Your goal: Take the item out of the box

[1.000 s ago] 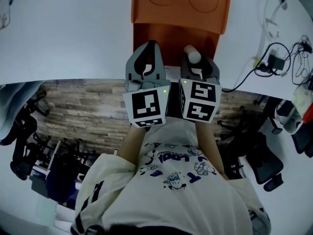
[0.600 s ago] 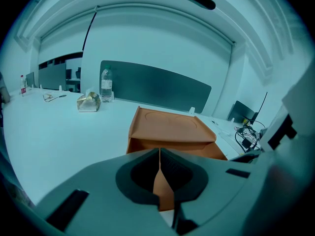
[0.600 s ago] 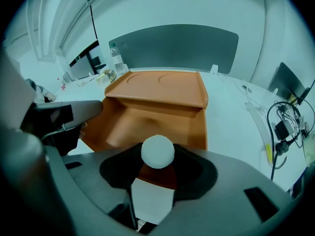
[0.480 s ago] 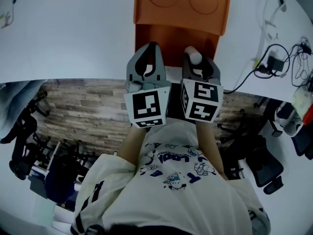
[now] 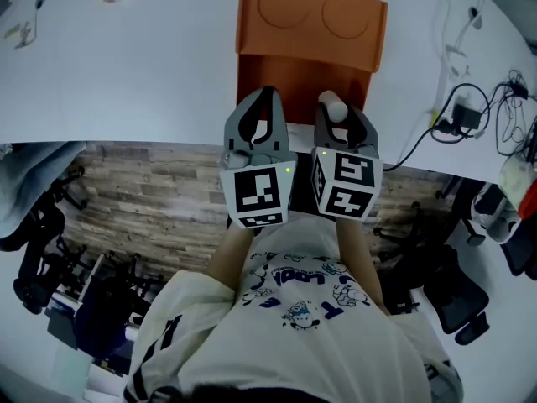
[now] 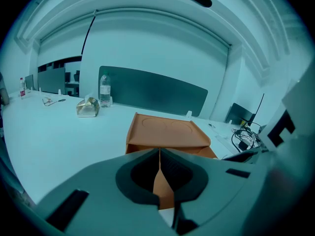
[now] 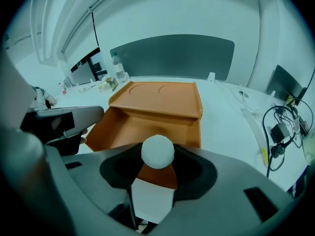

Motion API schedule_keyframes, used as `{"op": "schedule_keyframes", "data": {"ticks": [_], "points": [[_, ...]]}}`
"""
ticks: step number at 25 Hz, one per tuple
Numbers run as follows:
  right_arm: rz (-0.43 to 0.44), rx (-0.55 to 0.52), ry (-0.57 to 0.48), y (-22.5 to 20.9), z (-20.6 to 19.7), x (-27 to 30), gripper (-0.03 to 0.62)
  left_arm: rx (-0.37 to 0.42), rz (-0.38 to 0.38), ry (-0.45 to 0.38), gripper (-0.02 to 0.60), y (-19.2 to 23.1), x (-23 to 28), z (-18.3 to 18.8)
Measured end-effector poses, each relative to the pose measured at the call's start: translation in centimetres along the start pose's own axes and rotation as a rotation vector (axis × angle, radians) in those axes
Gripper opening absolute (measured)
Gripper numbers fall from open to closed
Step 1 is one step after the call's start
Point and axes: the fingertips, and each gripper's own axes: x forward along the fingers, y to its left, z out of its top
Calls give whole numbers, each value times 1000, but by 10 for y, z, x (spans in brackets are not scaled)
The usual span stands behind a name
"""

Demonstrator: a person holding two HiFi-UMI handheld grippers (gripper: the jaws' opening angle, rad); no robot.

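Note:
The orange box [image 5: 310, 23] lies on the white table [image 5: 126, 65] with its lid folded back away from me. Both grippers hover side by side over its near edge. My right gripper [image 5: 335, 107] is shut on a white round-ended item [image 5: 333, 101]. In the right gripper view the item [image 7: 157, 151] sits between the tips of the right gripper [image 7: 157, 157], above the box's open tray [image 7: 147, 127]. My left gripper [image 5: 269, 92] is shut and empty. In the left gripper view the jaws of the left gripper [image 6: 159, 154] meet in front of the box [image 6: 170, 132].
Cables and a power adapter [image 5: 463, 107] lie on the table to the right of the box. A crumpled gold wrapper [image 6: 88, 107] and a water bottle [image 6: 104, 89] stand far off to the left. The table's near edge [image 5: 126, 143] runs under my wrists, with office chairs [image 5: 38, 250] below.
The whole head view has shifted slightly, so box and grippers sit a little lower in the picture. The grippers keep nearly the same place over the box. The white item stays in the right jaws.

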Motion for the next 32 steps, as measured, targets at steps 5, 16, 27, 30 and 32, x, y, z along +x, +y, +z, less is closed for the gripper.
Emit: {"op": "schedule_keyframes", "data": {"ticks": [5,16,27,30,32], "points": [[-3,-8,-34,1,10,-9,193,11,3,-25,21,-1,-7,10],[4,-13,-124,5,39,-34,193,37,12,-94,21,-6,-25,40],[7,-17,-228,7,66,-65,193,61,23,-175,21,-13,-48,70],[9,-21,-254,8,73,-74,193,71,25,-201,21,-16,-55,79],[11,-24,-274,9,78,-80,193,76,27,-219,21,-17,-60,86]]}}
